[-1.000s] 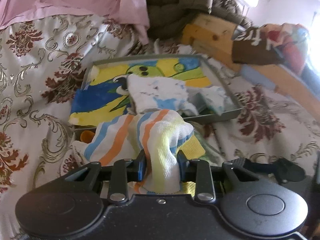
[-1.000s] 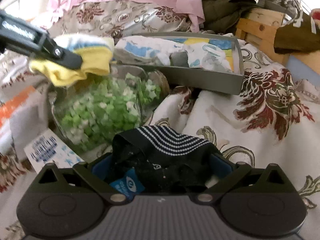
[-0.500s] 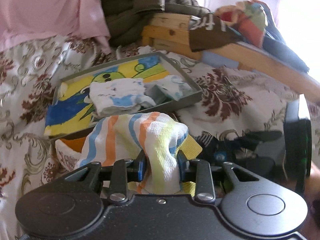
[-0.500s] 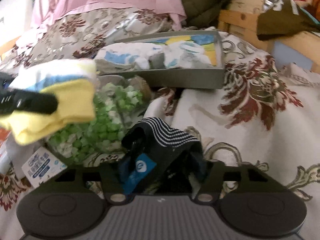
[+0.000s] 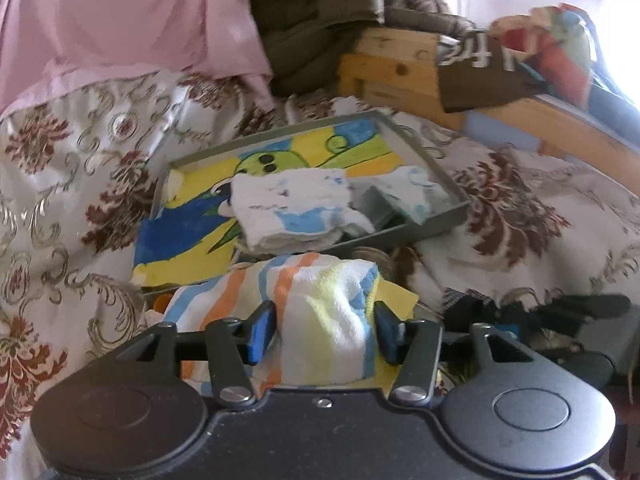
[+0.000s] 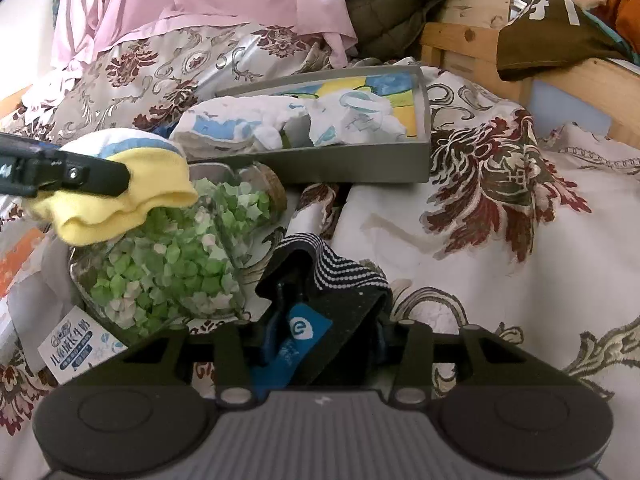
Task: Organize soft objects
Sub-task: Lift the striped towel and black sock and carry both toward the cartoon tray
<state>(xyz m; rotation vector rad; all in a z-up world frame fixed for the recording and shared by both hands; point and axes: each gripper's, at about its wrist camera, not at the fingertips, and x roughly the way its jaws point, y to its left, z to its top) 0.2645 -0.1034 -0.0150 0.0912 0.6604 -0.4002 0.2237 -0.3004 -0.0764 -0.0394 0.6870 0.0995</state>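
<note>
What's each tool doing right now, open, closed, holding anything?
Left tool: opening, pads just clear of the striped towel between them.
Right tool: closing on the black sock.

— How do the two stand?
— Left gripper [image 5: 325, 330] tilts downward, jaws opening, cloth between its blue pads [image 5: 262, 330].
— And the other?
— Right gripper [image 6: 320, 344] tilts downward too, jaws closing around dark fabric.

Pastel-striped towel [image 5: 320, 304], black sock [image 6: 340, 292] with white dotted stripes, grey tray [image 5: 436, 220], maroon-floral bedspread [image 6: 500, 216]
</note>
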